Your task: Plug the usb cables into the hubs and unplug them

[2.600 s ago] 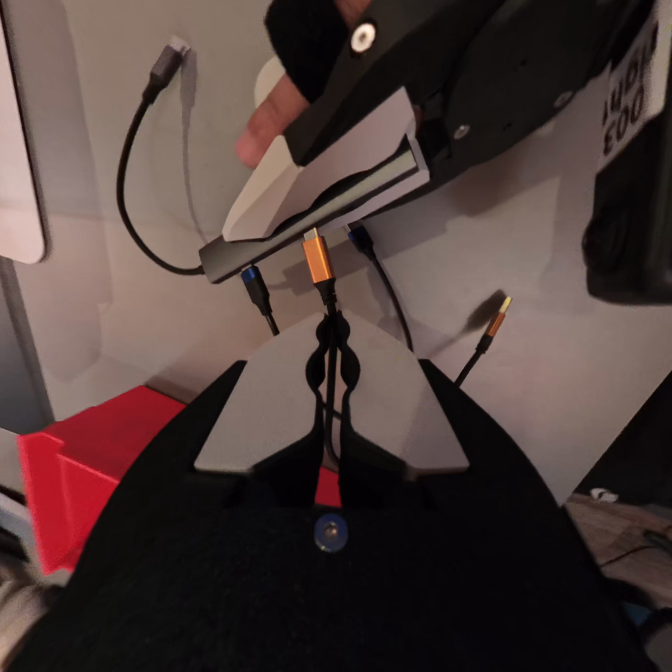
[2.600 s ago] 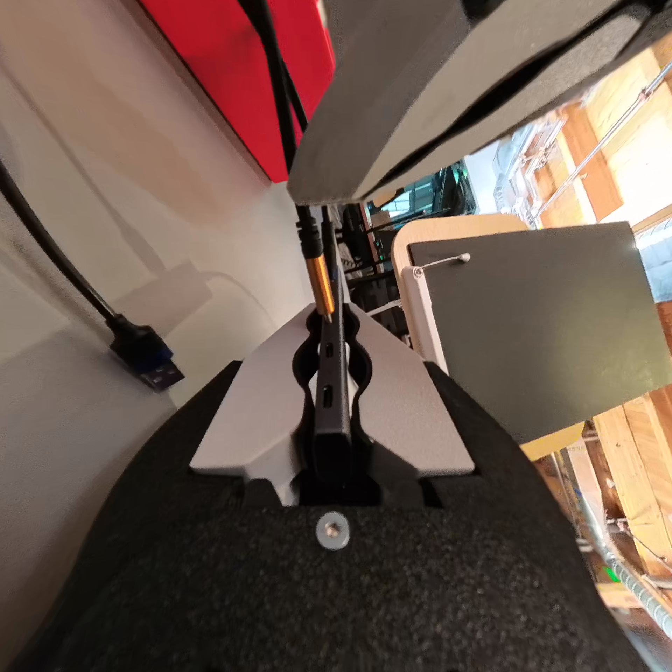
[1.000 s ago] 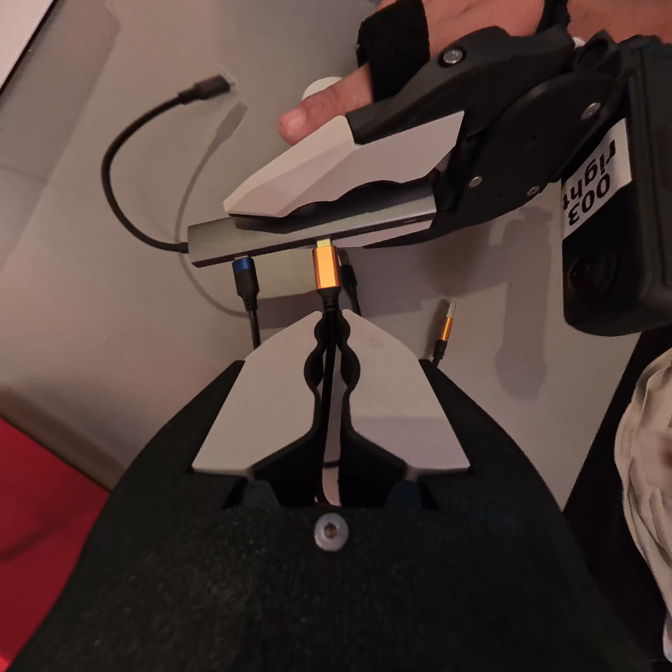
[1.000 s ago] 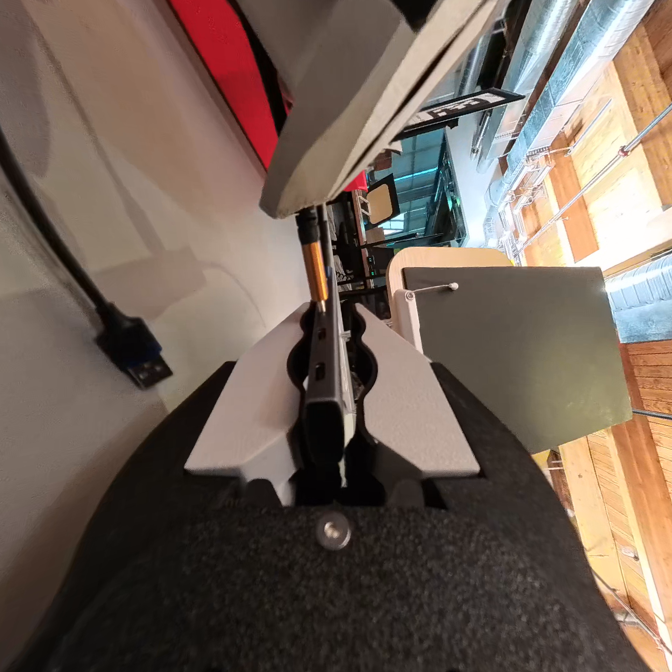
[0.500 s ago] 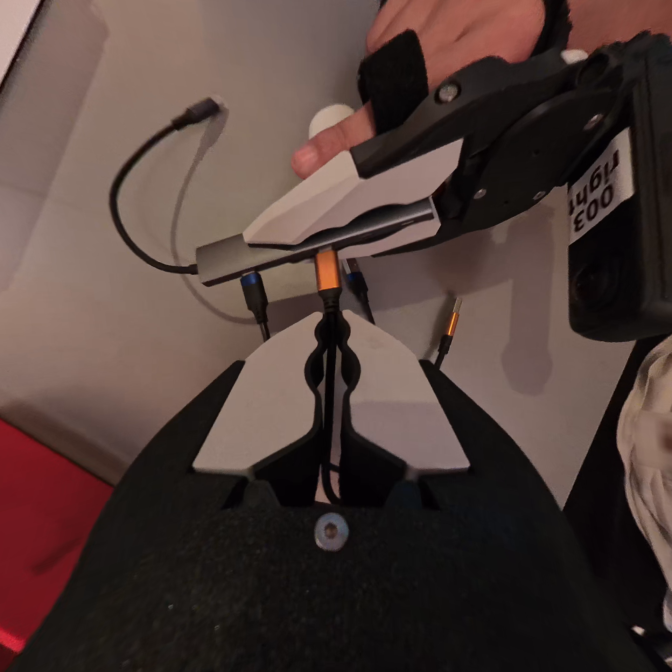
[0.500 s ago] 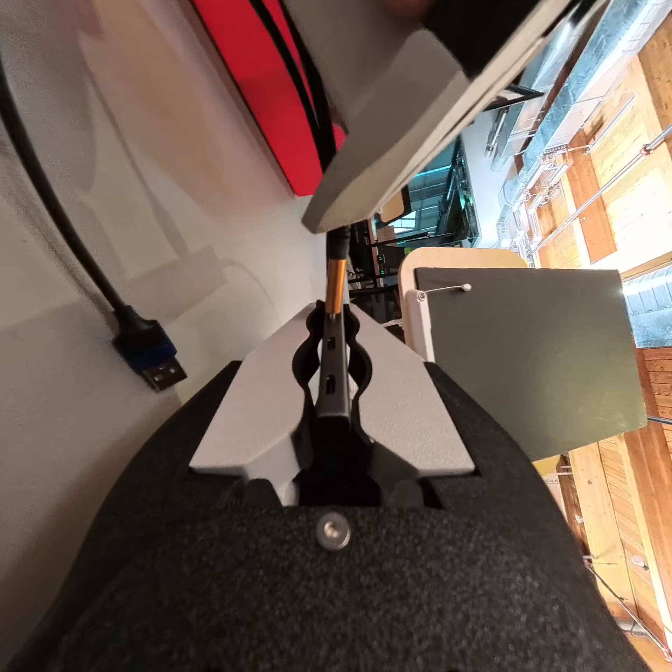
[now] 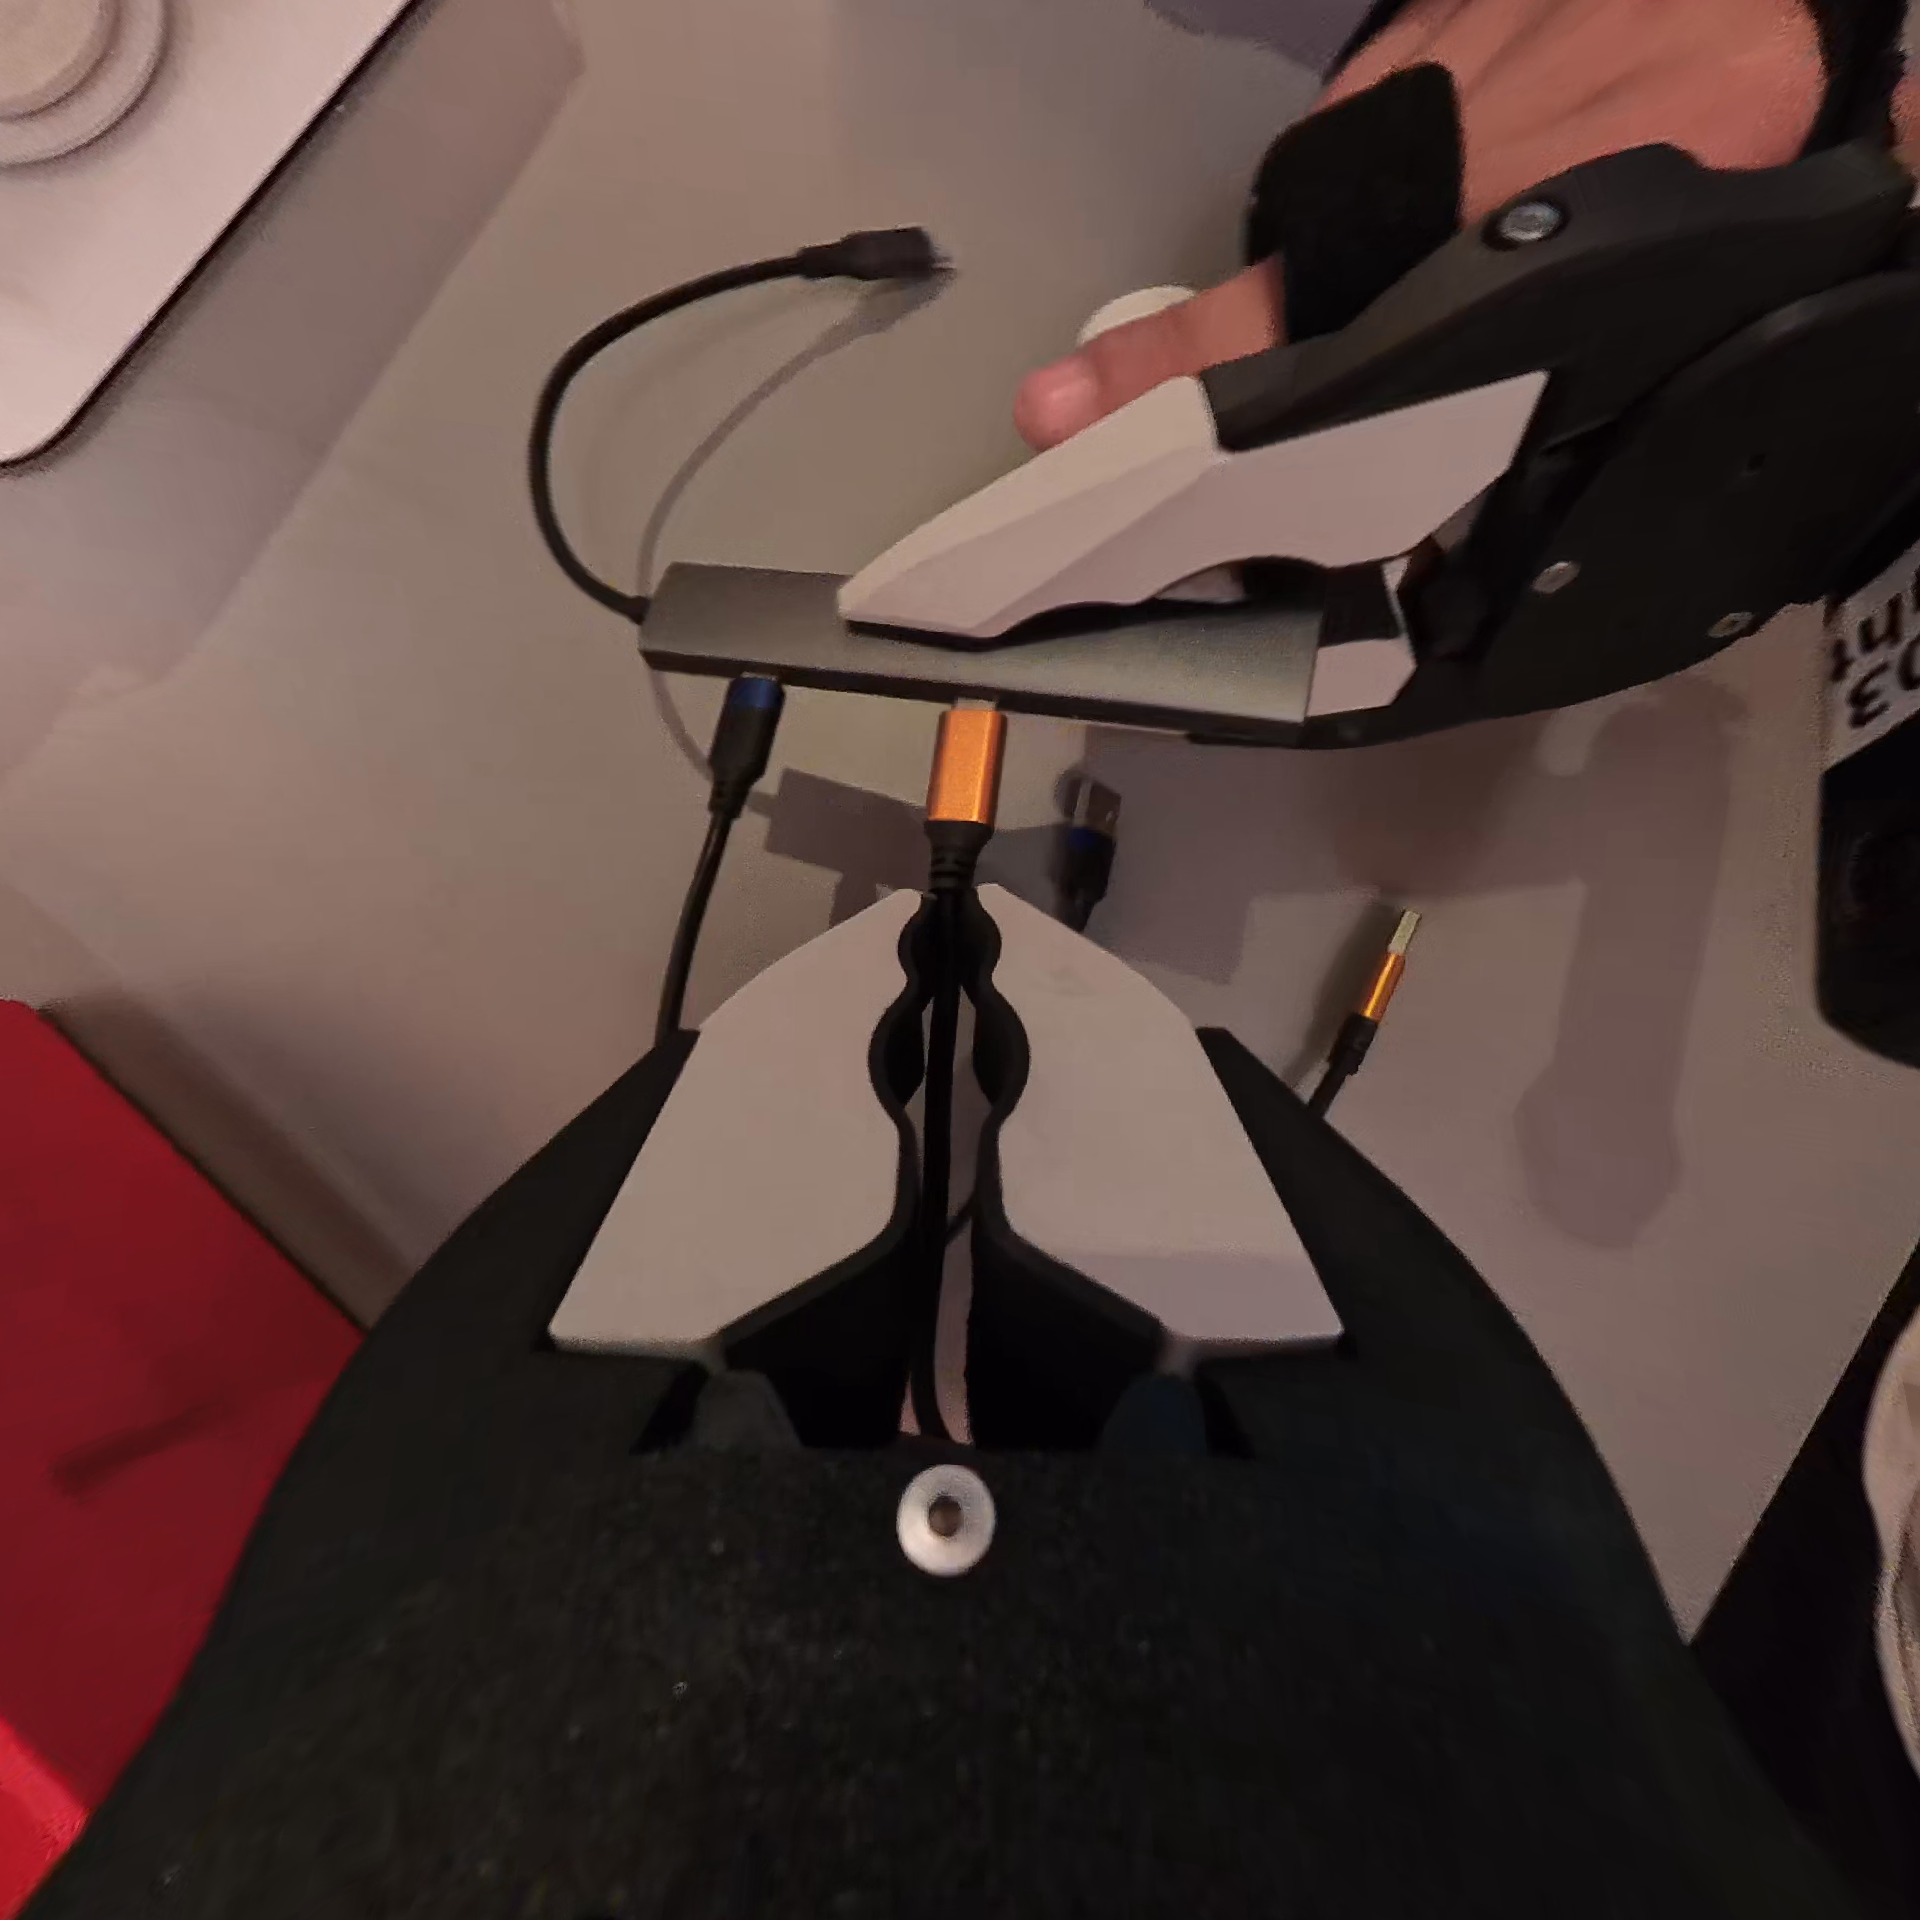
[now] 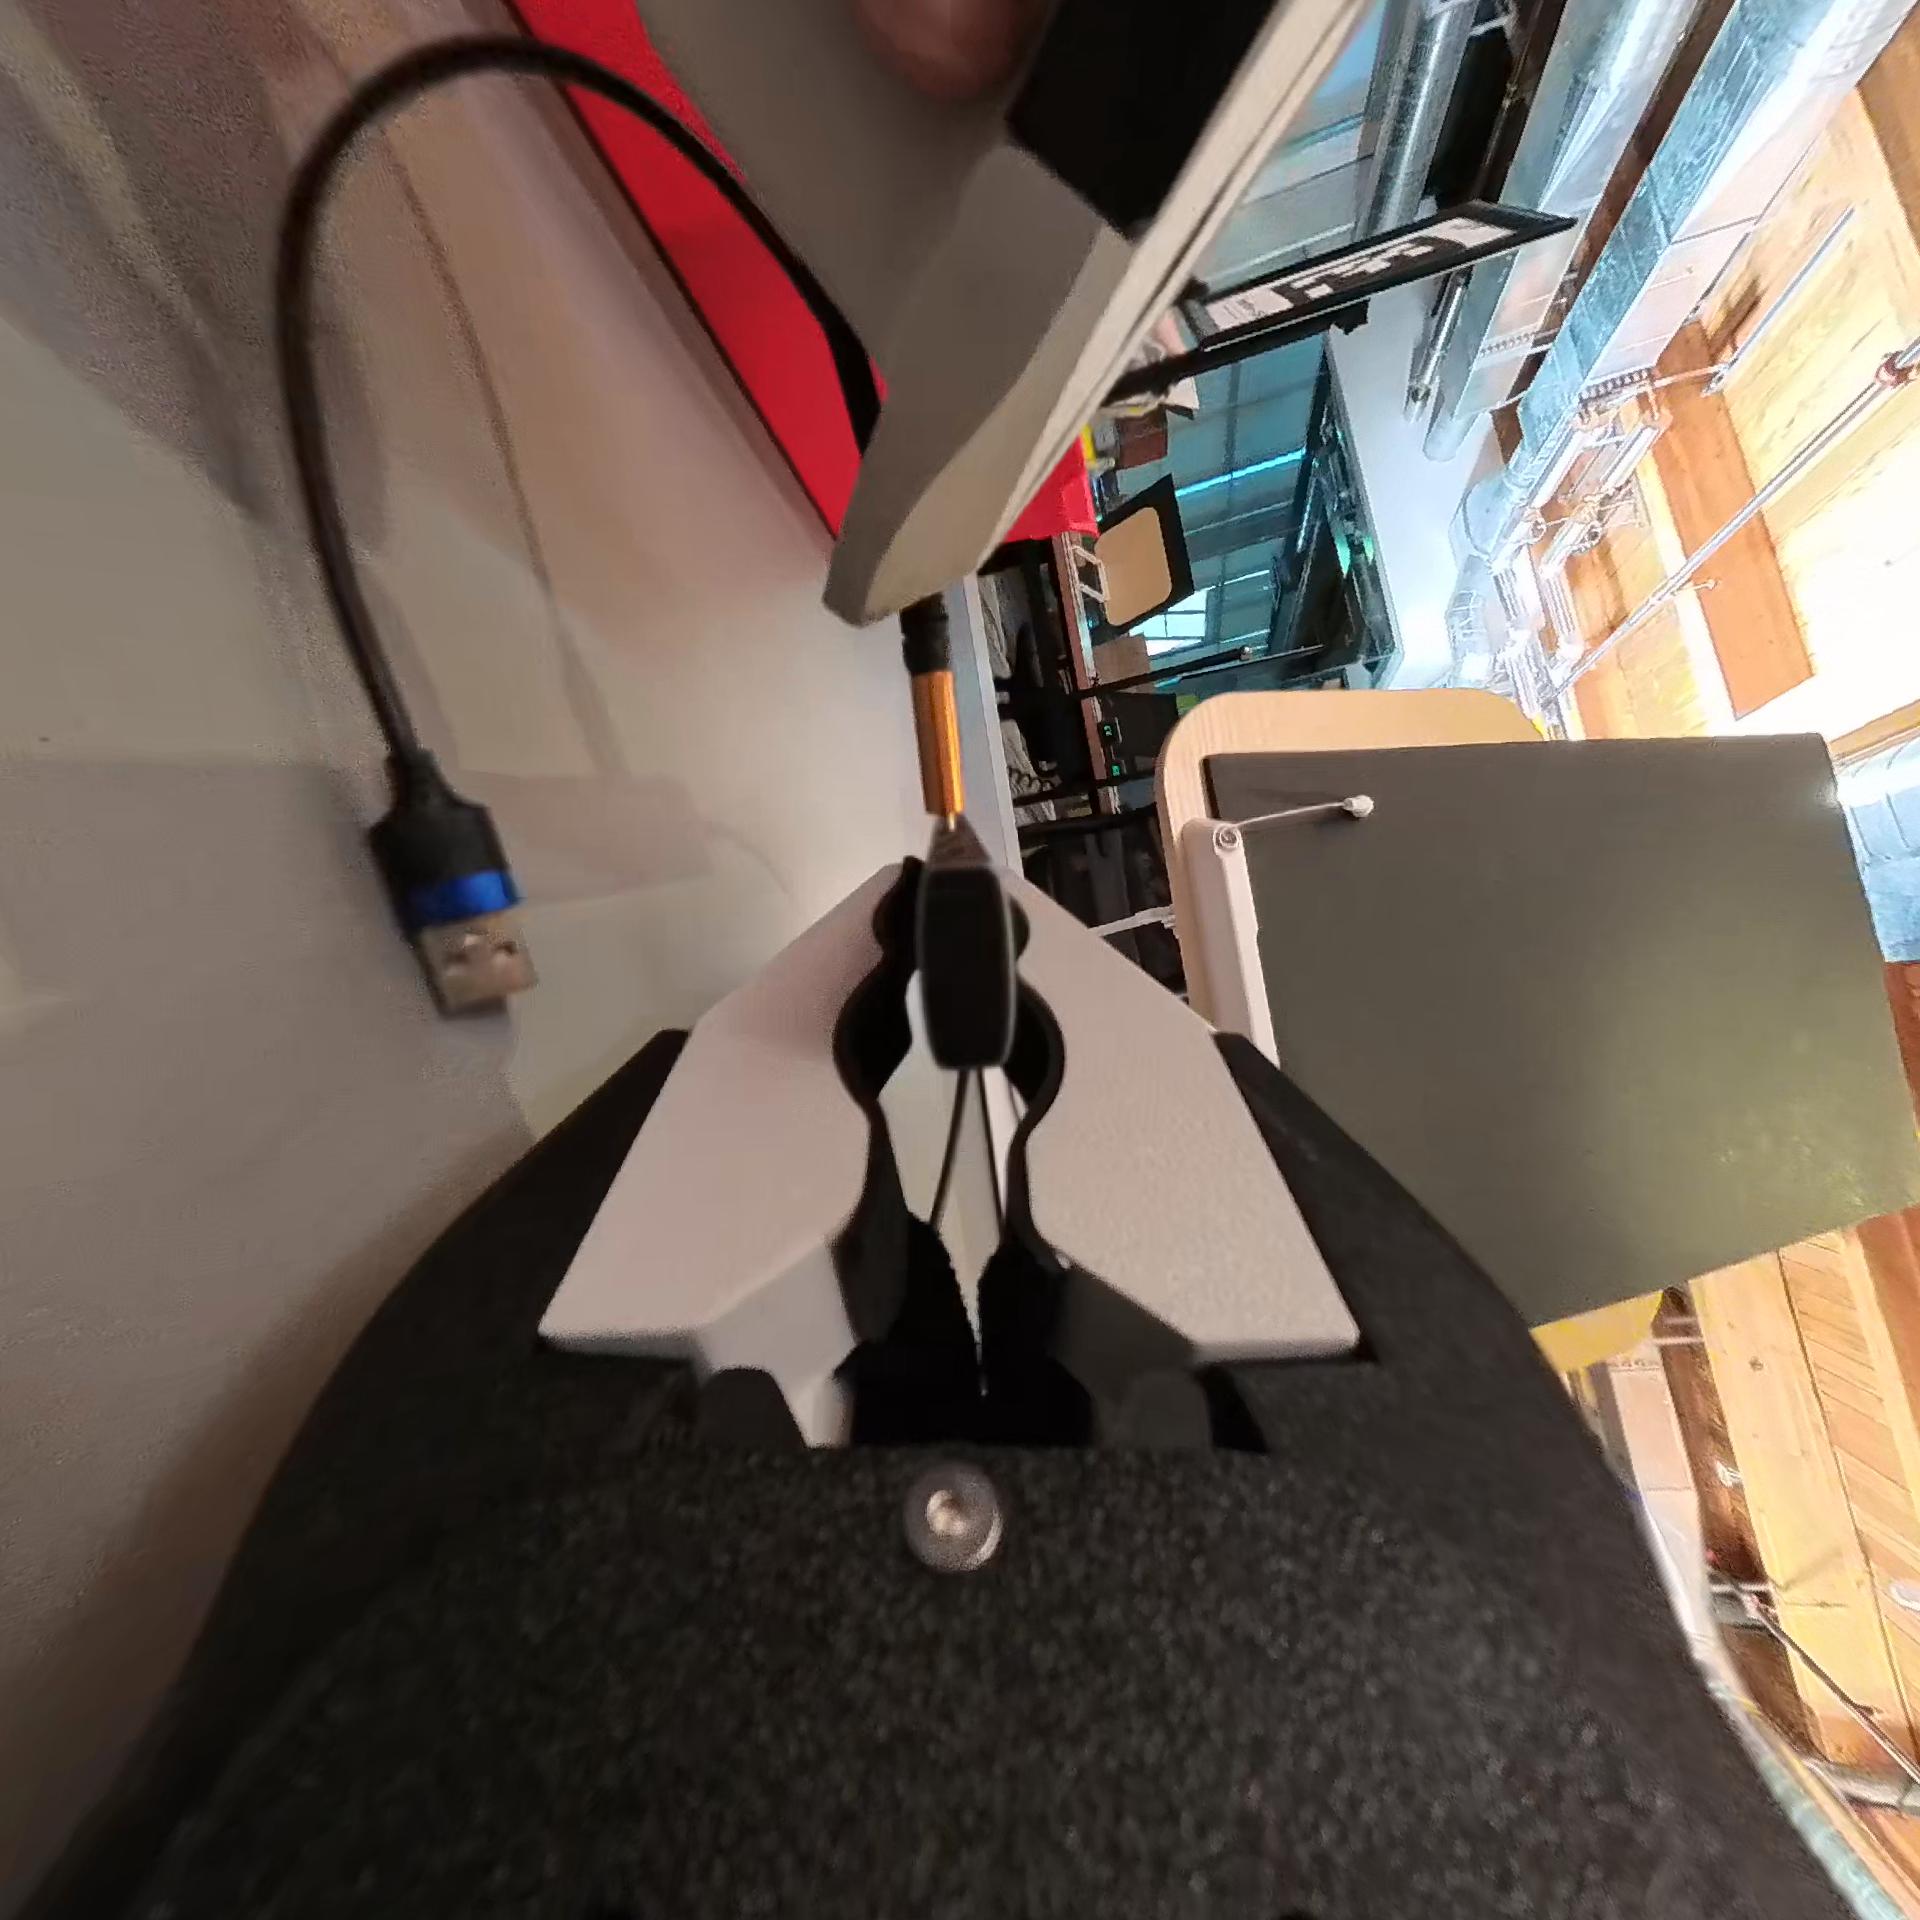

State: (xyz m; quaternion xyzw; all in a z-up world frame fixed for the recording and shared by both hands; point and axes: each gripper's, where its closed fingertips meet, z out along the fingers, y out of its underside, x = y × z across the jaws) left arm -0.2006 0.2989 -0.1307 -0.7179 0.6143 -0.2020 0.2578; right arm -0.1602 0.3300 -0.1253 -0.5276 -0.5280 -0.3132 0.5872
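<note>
My left gripper (image 7: 951,914) is shut on the black cord just behind an orange plug (image 7: 966,764). The plug's metal tip is at a side port of a grey hub (image 7: 748,623). My right gripper (image 8: 961,894) is shut on that hub (image 8: 961,977), seen end-on near its fingertips. In the left wrist view the right gripper (image 7: 883,634) comes in from the right with a person's hand on it. A blue-ringed plug (image 7: 748,727) sits in the hub's left port. The hub's own short cable (image 7: 561,416) curls up to a loose connector (image 7: 873,255).
A loose blue-ringed USB plug (image 8: 457,904) and a second orange plug (image 7: 1387,977) lie on the pale tabletop (image 7: 364,727). A red bin (image 7: 125,1247) is at the left. A white object (image 7: 104,208) is at the top left. A dark board in a pale frame (image 8: 1507,1018) stands to the right. My right fingertips sit around 5 cm from my left ones. Both grippers' tips are roughly 30 cm from the white object (image 7: 104,208).
Both grippers have stayed shut. The hub now sits nearer my right gripper's fingertips than before. Both views have shifted, and the loose blue plug shows more plainly.
</note>
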